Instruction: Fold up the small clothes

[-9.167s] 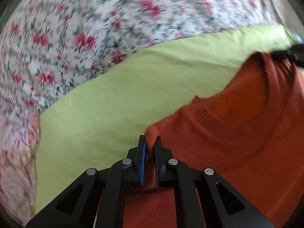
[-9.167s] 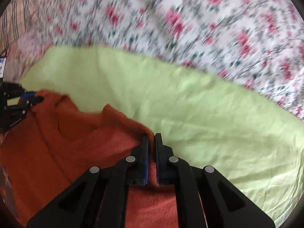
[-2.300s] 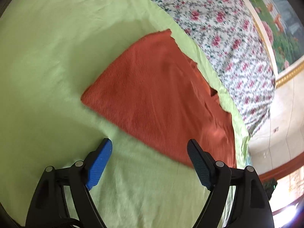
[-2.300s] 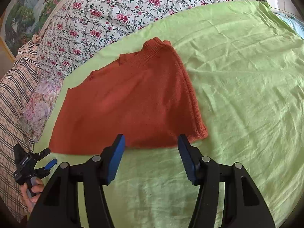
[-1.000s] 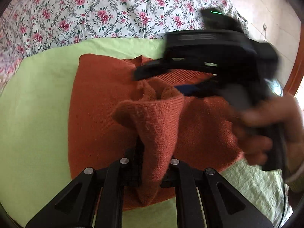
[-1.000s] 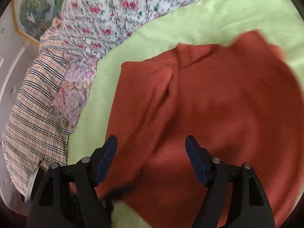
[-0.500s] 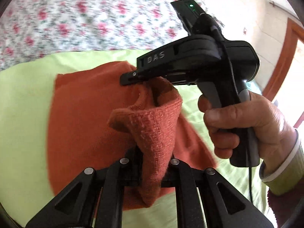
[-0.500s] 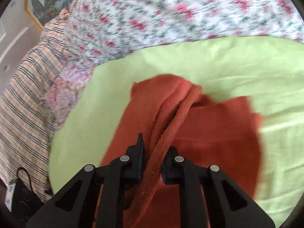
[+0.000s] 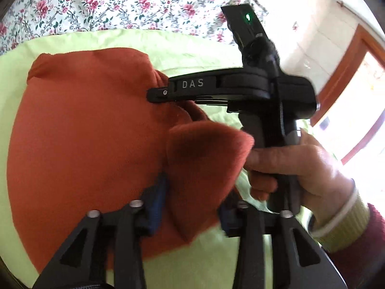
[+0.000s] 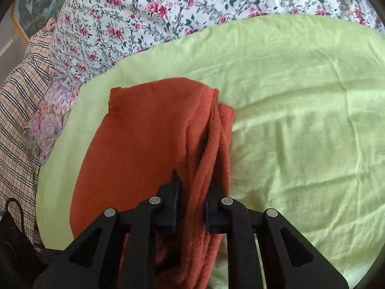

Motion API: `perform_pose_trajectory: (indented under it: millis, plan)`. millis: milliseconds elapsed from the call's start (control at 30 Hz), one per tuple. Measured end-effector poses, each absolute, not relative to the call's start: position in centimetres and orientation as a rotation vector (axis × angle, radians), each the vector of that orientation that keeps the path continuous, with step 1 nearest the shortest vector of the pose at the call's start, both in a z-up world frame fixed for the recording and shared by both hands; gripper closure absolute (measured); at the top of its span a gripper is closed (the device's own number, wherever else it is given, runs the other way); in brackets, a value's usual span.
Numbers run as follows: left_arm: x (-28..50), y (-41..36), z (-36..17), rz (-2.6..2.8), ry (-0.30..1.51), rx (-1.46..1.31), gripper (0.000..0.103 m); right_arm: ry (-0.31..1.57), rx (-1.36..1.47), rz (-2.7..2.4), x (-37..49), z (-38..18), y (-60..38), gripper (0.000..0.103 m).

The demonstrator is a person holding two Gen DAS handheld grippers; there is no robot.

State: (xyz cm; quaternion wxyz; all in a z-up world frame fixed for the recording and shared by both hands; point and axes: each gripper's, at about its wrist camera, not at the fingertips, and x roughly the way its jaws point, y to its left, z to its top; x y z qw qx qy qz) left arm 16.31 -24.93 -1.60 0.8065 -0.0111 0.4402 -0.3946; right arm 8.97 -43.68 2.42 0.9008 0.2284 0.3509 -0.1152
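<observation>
A bed is seen, covered by a floral quilt [image 10: 149,21] of white cotton printed with pink roses, and over it a light green sheet [image 10: 300,120] is spread, smooth but crossed by fine wrinkles. At the left edge of the right wrist view a checked cloth [image 10: 16,101] with dark lines on beige is found. In the left wrist view a white wall and a brown wooden door frame [image 9: 346,77] are shown at the right.

On the green sheet the orange sweater [image 10: 144,139] is laid, a soft knitted piece with a fuzzy surface, folded into a thick rounded bundle with several layers stacked at its right edge.

The right gripper [image 10: 190,210] is closed on this stacked edge; the knit is pinched between its two black fingers. In the left wrist view the same tool [image 9: 158,94] is marked "DAS" and is held by the right hand [image 9: 300,168], whose wrist is covered by a ribbed yellow cuff.

The left gripper [image 9: 190,207] is partly opened, its blue pads [image 9: 156,200] standing apart, and a loose curled flap of the sweater is hung between them. Whether the flap is touched by the pads cannot be told.
</observation>
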Motion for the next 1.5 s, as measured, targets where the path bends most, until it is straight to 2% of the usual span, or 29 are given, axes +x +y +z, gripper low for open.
perform_pose_trajectory:
  millis: [133,233,300,400,567,800,867,933,967,1000,1033,1100,1267,1500]
  plan:
    - [15.1,-22.0,-1.1,-0.844,0.957,-0.046,0.05,0.721,0.435,-0.295,7.4,3.1,-42.7,0.076]
    - [14.4,-18.9,-0.7,-0.803,0.955,-0.071,0.042,0.709,0.454,-0.324,5.9,3.4,-42.5,0.064]
    - [14.8,-16.2,-0.5,-0.761,0.953,-0.099,0.037,0.707,0.486,-0.333,5.0,3.4,-42.7,0.047]
    - [16.3,-12.9,-0.6,-0.687,0.957,-0.14,0.027,0.687,0.559,-0.301,4.0,3.1,-42.8,0.03]
    - [24.1,-10.7,-2.6,-0.627,1.049,-0.261,0.023,0.704,0.639,-0.232,4.4,2.1,-42.7,0.026]
    - [28.6,-11.3,-6.0,-0.654,1.127,-0.386,0.023,0.745,0.68,-0.182,5.8,0.6,-42.2,0.027]
    - [29.4,-12.2,-6.3,-0.705,1.133,-0.393,0.028,0.757,0.688,-0.166,6.2,0.3,-42.0,0.027]
    - [30.0,-13.2,-6.9,-0.72,1.168,-0.362,0.06,0.772,0.687,-0.143,6.8,-0.1,-41.4,0.04]
    - [30.2,-13.6,-7.0,-0.717,1.171,-0.341,0.067,0.777,0.696,-0.137,7.0,-0.2,-41.2,0.053]
    - [30.2,-13.6,-6.8,-0.727,1.164,-0.337,0.075,0.772,0.701,-0.142,7.1,-0.2,-40.8,0.059]
    - [29.7,-13.6,-6.3,-0.726,1.149,-0.323,0.077,0.765,0.7,-0.138,7.2,-0.1,-40.5,0.063]
    - [28.7,-12.8,-4.6,-0.727,1.105,-0.299,0.079,0.744,0.69,-0.149,7.0,0.6,-39.7,0.07]
    - [24.2,-6.7,0.0,-0.731,0.994,-0.294,0.079,0.657,0.712,-0.054,6.6,2.0,-35.2,0.076]
    - [17.6,3.6,0.1,-0.629,0.996,-0.273,0.079,0.655,0.725,0.13,9.4,-0.3,-26.0,0.079]
